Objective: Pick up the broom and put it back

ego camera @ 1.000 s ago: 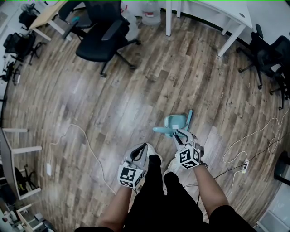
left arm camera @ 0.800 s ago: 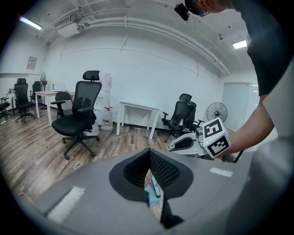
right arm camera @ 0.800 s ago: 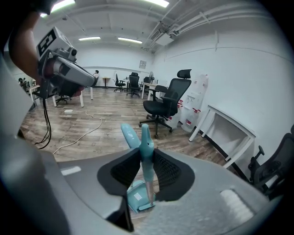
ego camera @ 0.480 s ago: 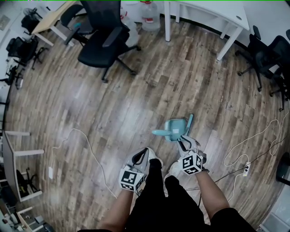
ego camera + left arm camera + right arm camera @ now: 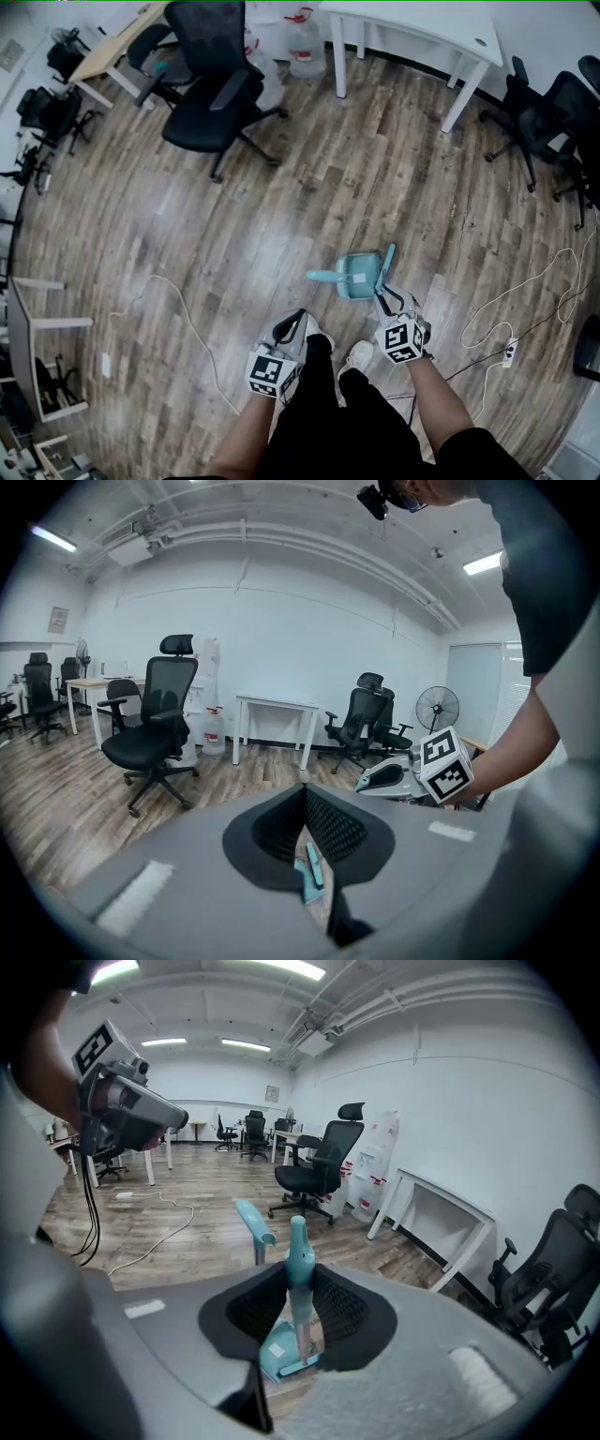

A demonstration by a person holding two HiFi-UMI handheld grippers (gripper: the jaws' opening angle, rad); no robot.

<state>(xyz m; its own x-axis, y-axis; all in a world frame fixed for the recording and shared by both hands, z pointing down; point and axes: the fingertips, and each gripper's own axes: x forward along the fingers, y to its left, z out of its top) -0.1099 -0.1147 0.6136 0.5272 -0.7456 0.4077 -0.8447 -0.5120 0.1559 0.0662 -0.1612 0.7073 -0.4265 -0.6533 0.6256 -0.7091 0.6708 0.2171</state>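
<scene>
1. My right tongs (image 5: 298, 1283) are clenched on the broom (image 5: 297, 1252). The teal grip of its handle sits right between the jaws with a pad against each side.
2. The broom stands roughly upright. The top of the handle pokes up above the jaws, and the metal pole runs down to the teal head by the wood floor (image 5: 281, 187). I honestly can't tell if the head is touching the boards.
3. The matching teal dustpan (image 5: 354, 277) is just beside the broom, and its own long handle (image 5: 253, 1221) sticks up a bit to the left of the broom's.
4. My left tongs (image 5: 303, 794) are squeezed closed on nothing, tips touching. All I see through the gap below the tips is a bit of floor and some teal.
5. From the head view, the right tongs (image 5: 381, 292) reach out ahead of my shoes to the broom (image 5: 387, 262). The left tongs (image 5: 296, 321) hang lower left, well apart from it.
6. Around me there's a black office chair (image 5: 211, 80), a white table (image 5: 422, 23), and a white cable (image 5: 178, 300) snaking across the floor on my left.
</scene>
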